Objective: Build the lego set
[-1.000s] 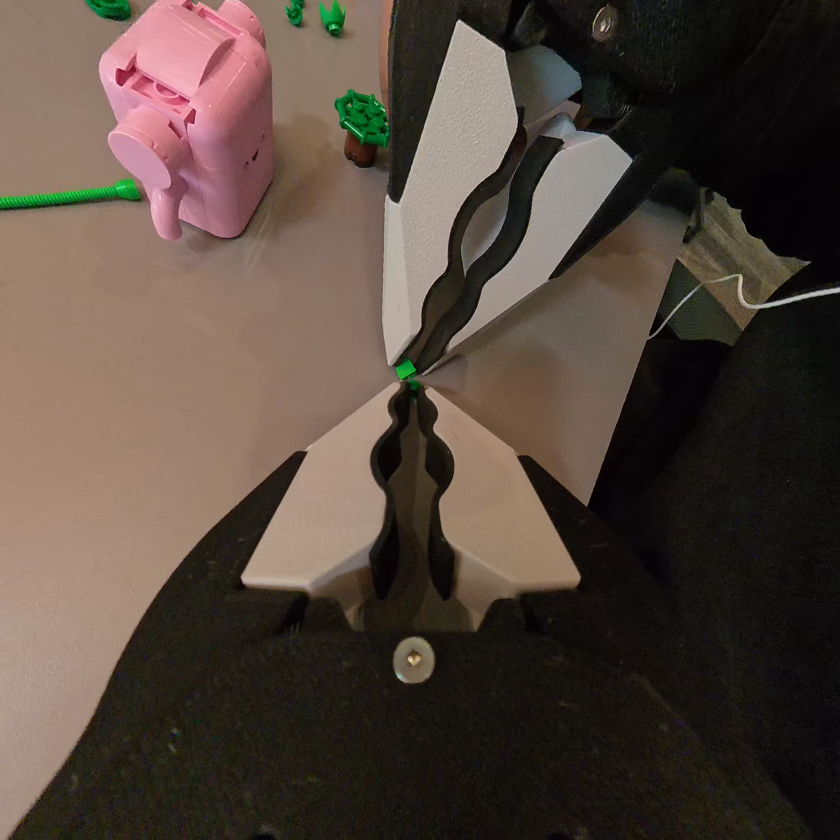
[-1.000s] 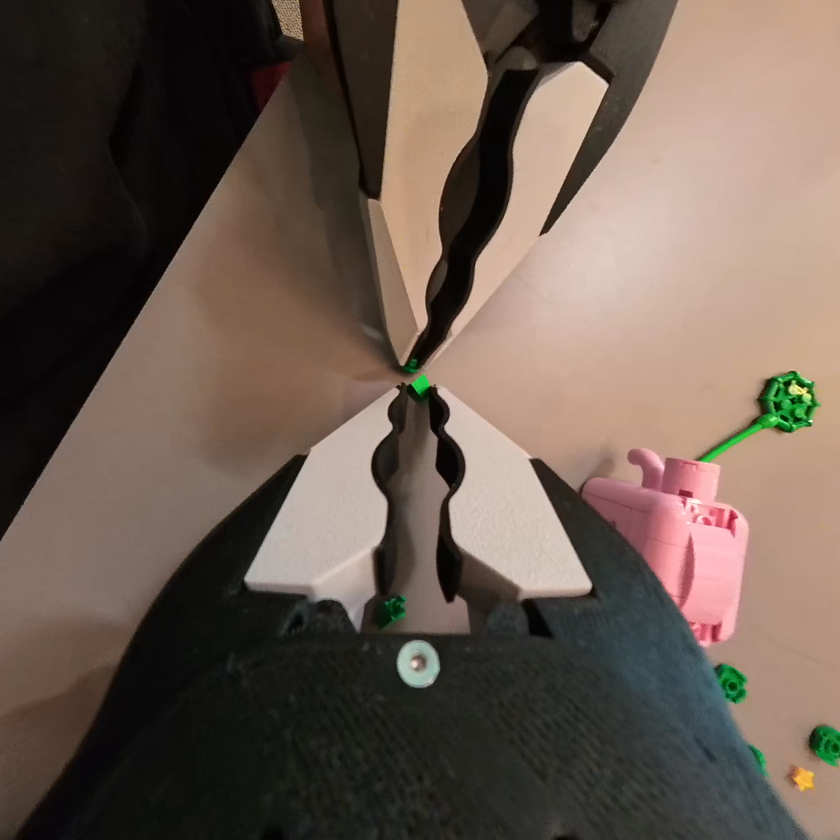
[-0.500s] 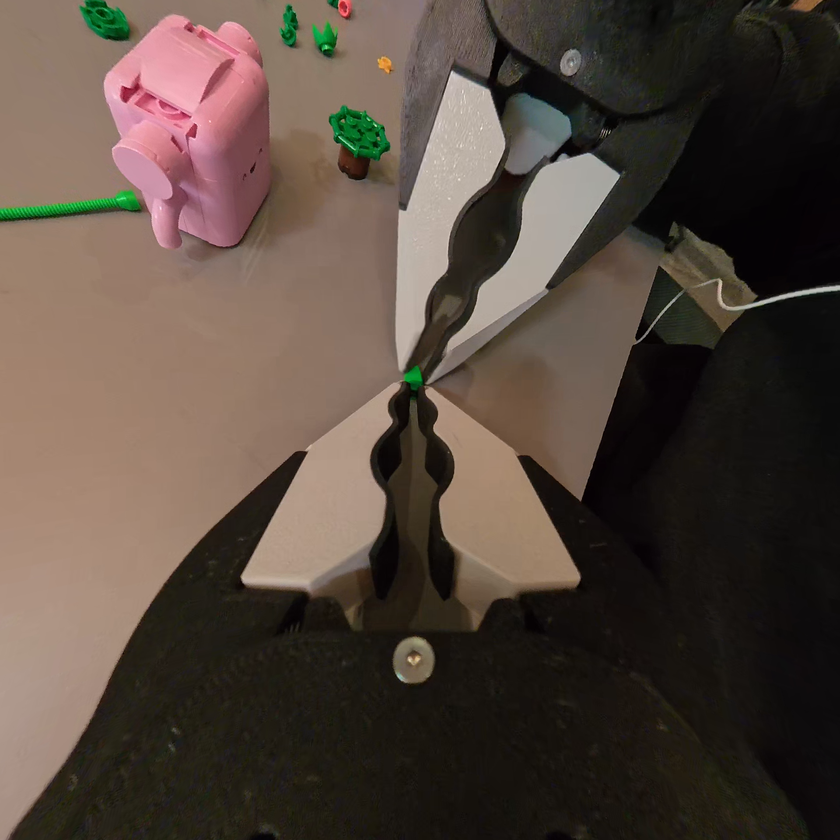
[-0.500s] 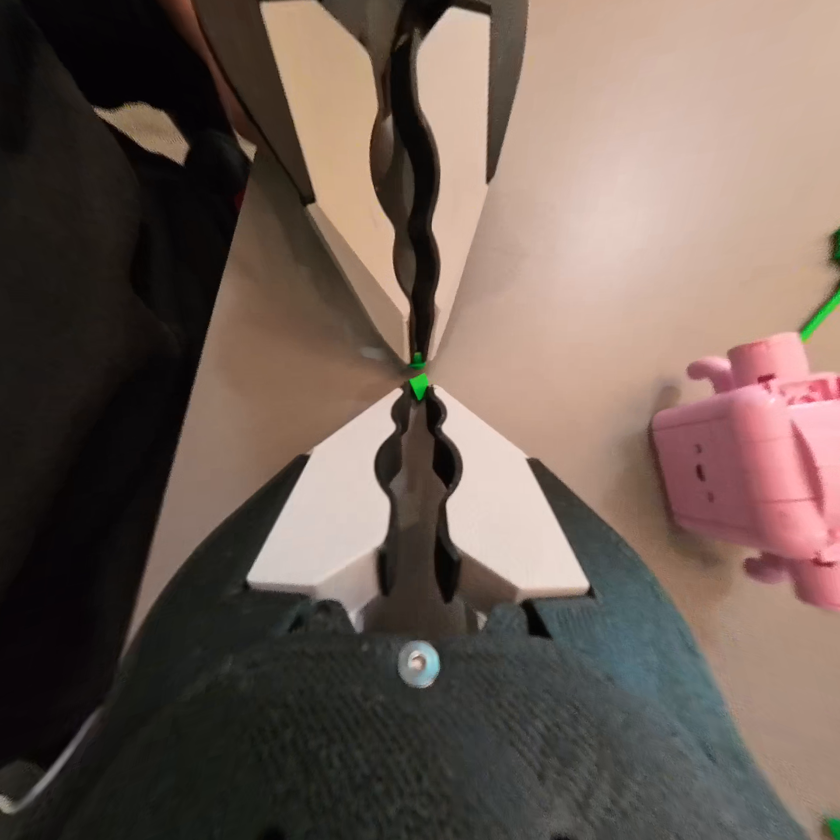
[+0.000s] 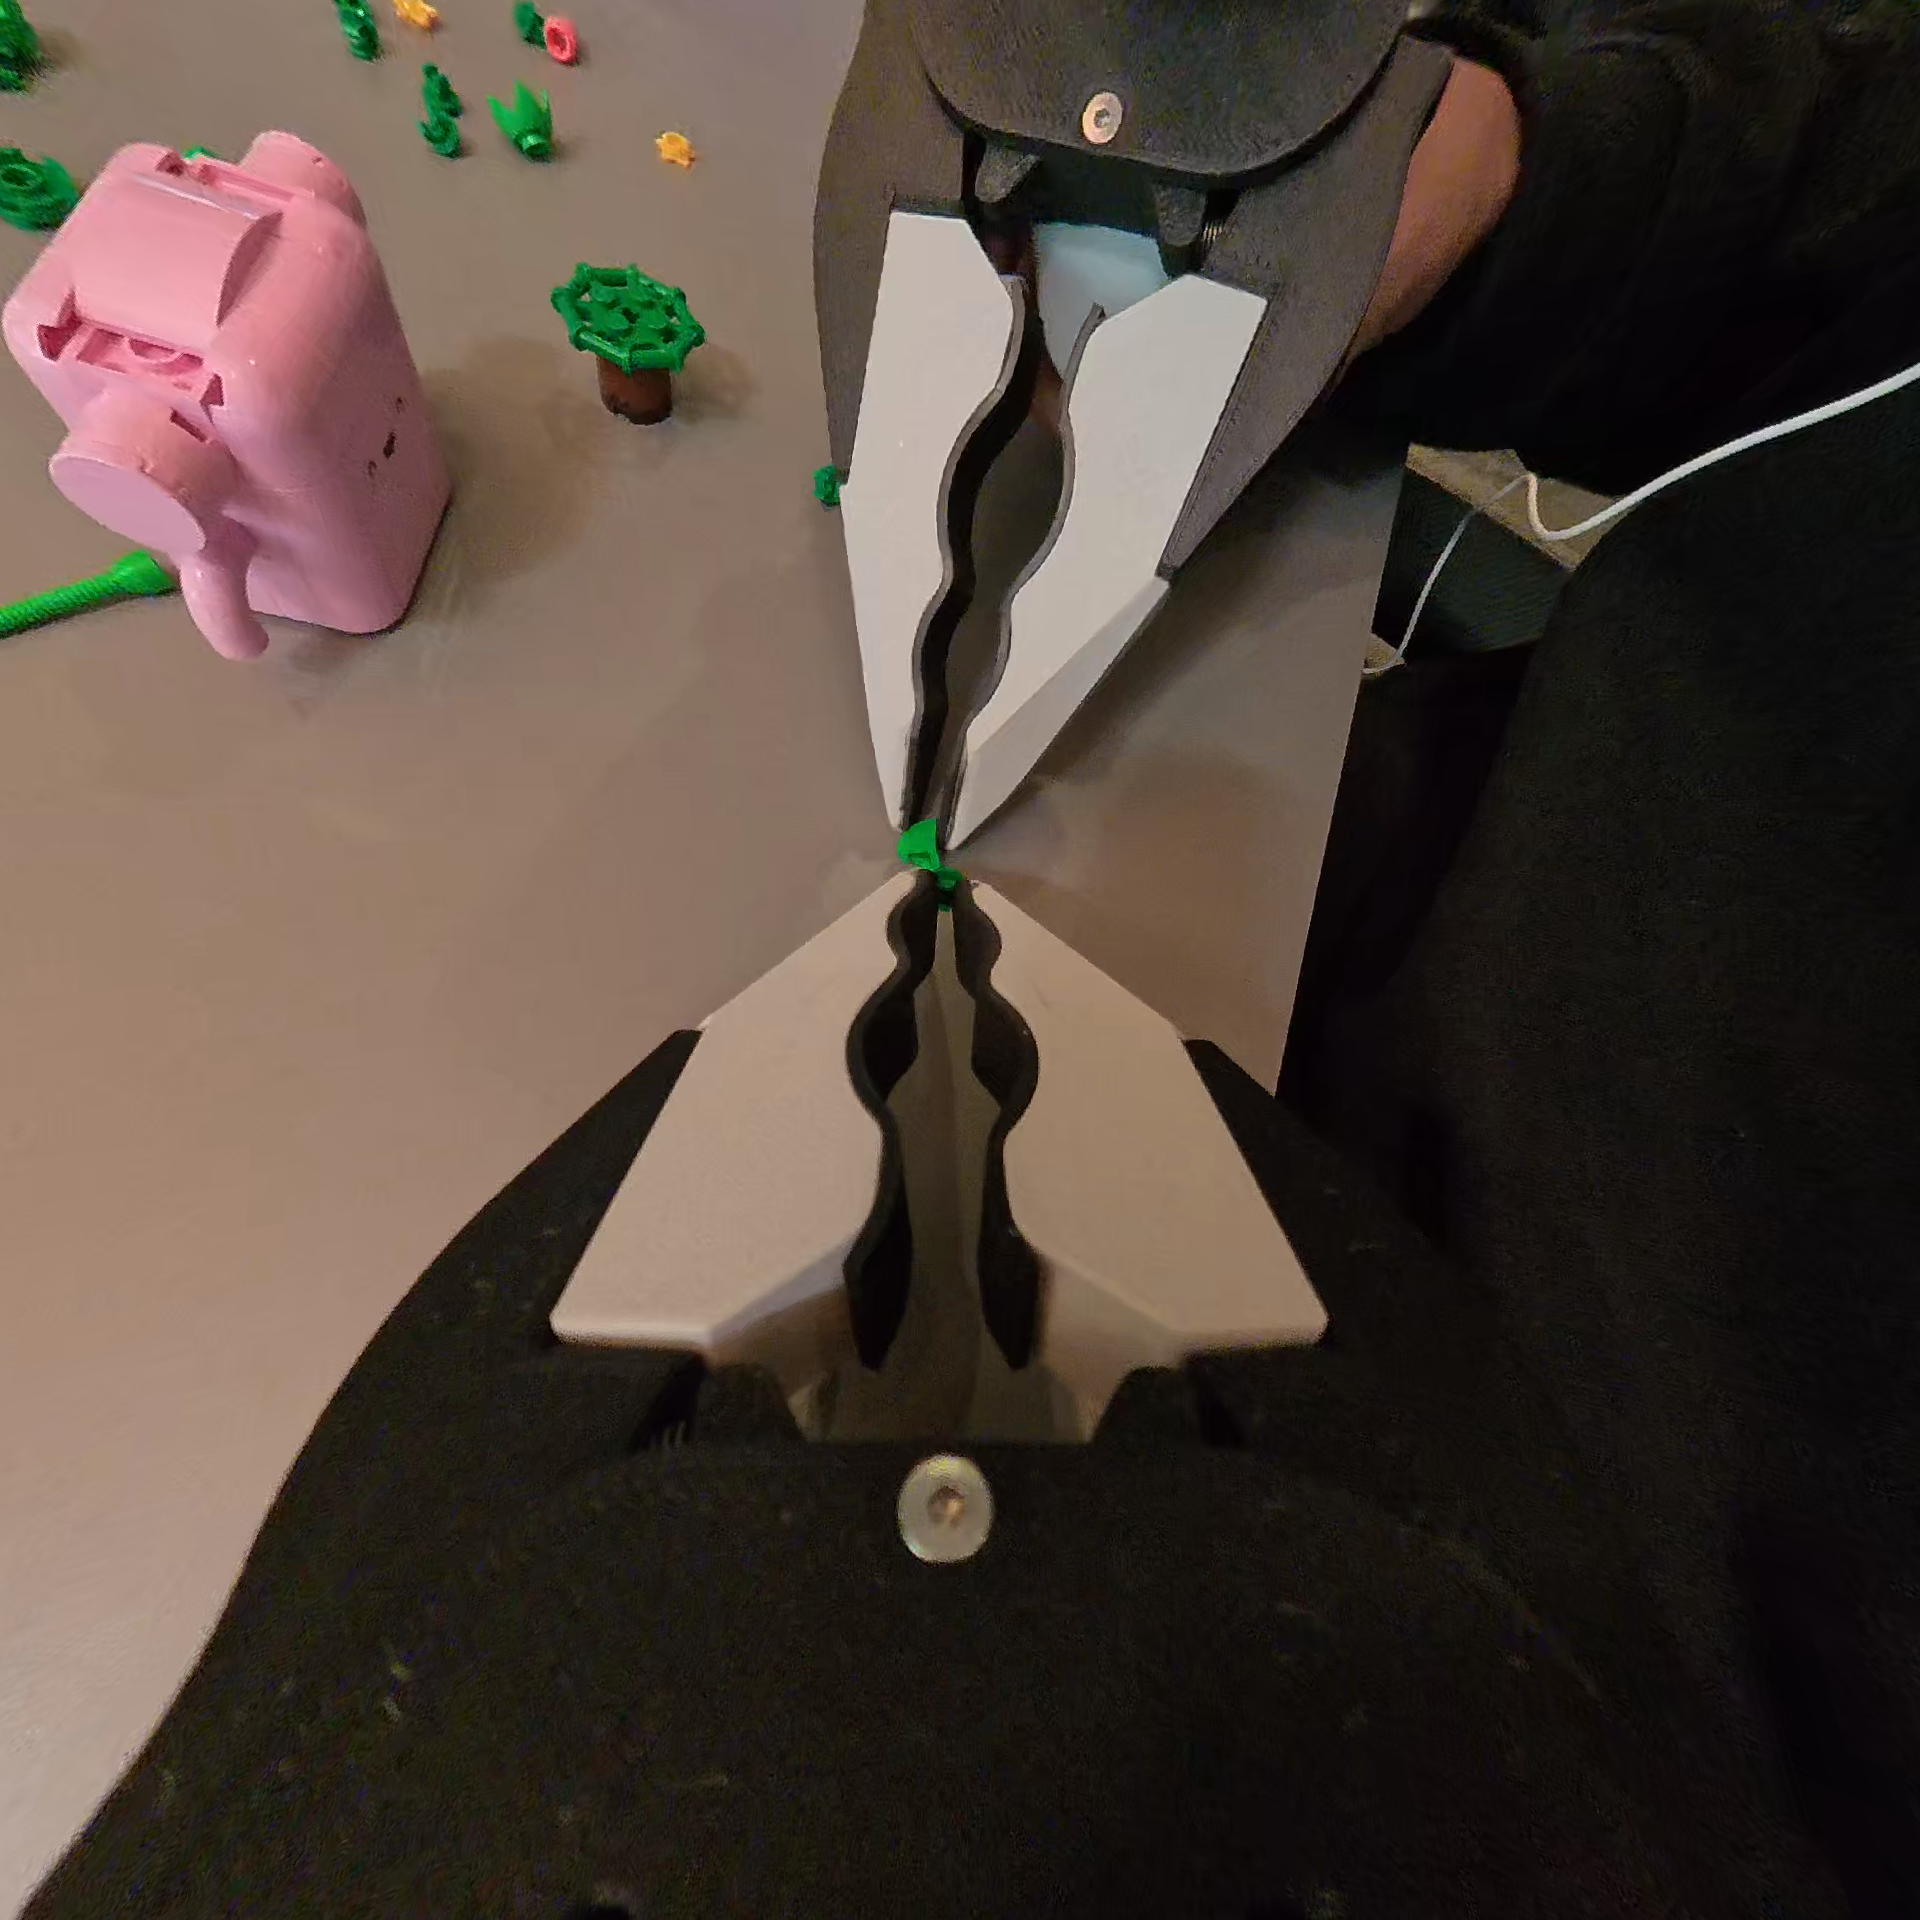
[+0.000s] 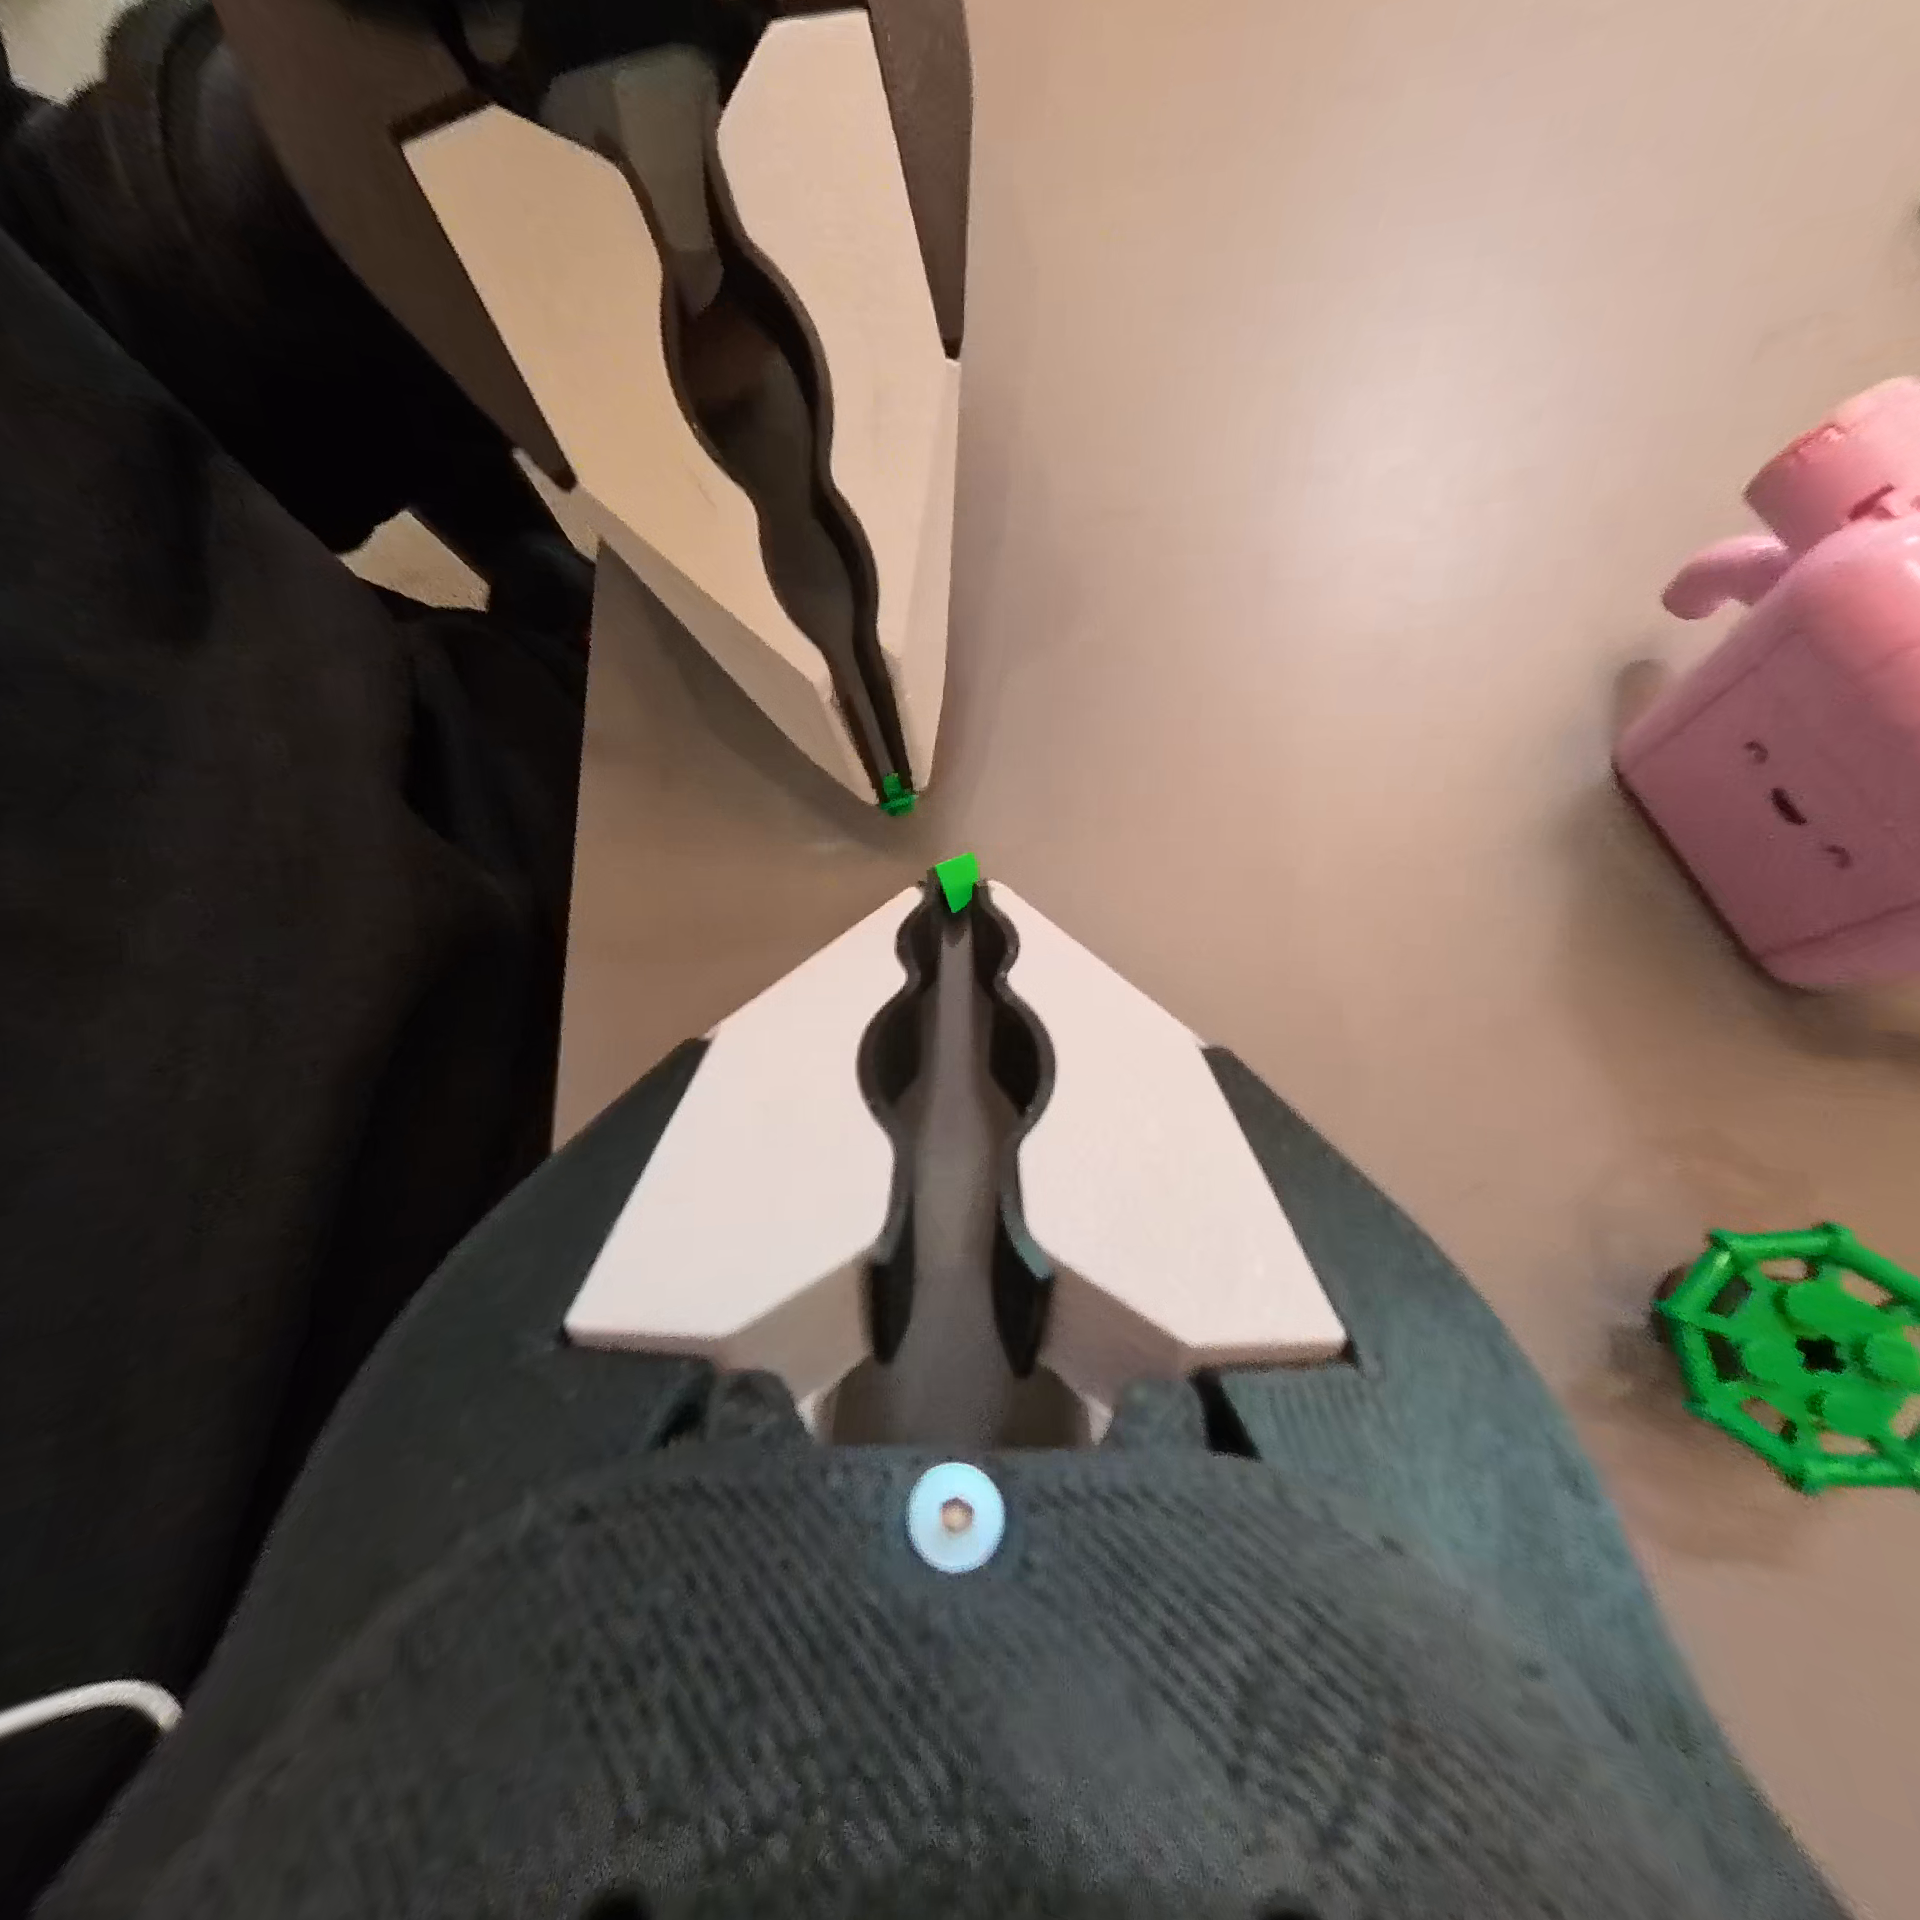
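Observation:
My left gripper (image 5: 935, 896) is shut on a tiny green Lego piece (image 5: 948, 889) at its fingertips. My right gripper (image 6: 954, 891) is shut on another tiny green piece (image 6: 954, 879). The two grippers point tip to tip just above the grey table (image 5: 312, 987), near its edge. In the left wrist view the right gripper (image 5: 925, 816) comes down from the top and its green piece (image 5: 918, 842) looks almost touching mine. In the right wrist view the left gripper (image 6: 894, 790) with its green piece (image 6: 894, 800) stands a small gap away, up and to the left.
A pink elephant-shaped Lego box (image 5: 239, 416) (image 6: 1808, 769) stands on the table. Beside it are a green web-topped piece on a brown stem (image 5: 629, 317) (image 6: 1808, 1371), a green stalk (image 5: 83, 592) and several small loose pieces (image 5: 520, 114). A person's dark clothing (image 5: 1662, 1143) and a white cable (image 5: 1662, 468) lie past the table edge. The tips of both grippers are at nearly the same place.
Half a second ago the two green pieces met tip to tip. Now the gripper tips have drawn slightly apart, and the right gripper has swung so the left one appears up-left of it.

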{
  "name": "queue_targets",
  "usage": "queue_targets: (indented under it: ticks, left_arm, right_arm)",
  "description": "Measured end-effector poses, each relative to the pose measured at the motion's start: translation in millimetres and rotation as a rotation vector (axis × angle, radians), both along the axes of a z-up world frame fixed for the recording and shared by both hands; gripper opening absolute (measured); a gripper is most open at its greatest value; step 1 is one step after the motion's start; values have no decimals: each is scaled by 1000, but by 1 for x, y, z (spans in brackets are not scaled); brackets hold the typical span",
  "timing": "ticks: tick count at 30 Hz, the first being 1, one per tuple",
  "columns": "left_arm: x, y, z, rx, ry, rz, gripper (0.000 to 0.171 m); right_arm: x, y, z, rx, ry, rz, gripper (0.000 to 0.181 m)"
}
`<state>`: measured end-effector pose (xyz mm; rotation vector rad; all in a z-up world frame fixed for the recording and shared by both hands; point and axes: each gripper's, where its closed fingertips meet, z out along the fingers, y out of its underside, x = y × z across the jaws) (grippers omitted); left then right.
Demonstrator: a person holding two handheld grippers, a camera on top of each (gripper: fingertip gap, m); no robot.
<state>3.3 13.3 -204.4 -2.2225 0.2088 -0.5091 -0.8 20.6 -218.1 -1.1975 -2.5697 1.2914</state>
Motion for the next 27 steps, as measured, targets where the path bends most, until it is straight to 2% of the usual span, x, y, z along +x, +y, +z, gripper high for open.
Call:
queue_targets:
  ticks: [5, 13, 19, 27]
  left_arm:
    - [-3, 1, 7, 35, -39, 13, 0]
    - [-3, 1, 30, 173, -123, 4, 0]
    - [2, 1, 40, 247, -93, -27, 0]
    - [7, 2, 44, 278, -89, -49, 0]
  right_arm:
    - [0, -2, 11, -85, 29, -31, 4]
    - [0, -3, 36, -259, 68, -72, 4]
    - [3, -6, 51, -449, 13, -77, 4]
    - [6, -7, 53, -457, 17, -68, 4]
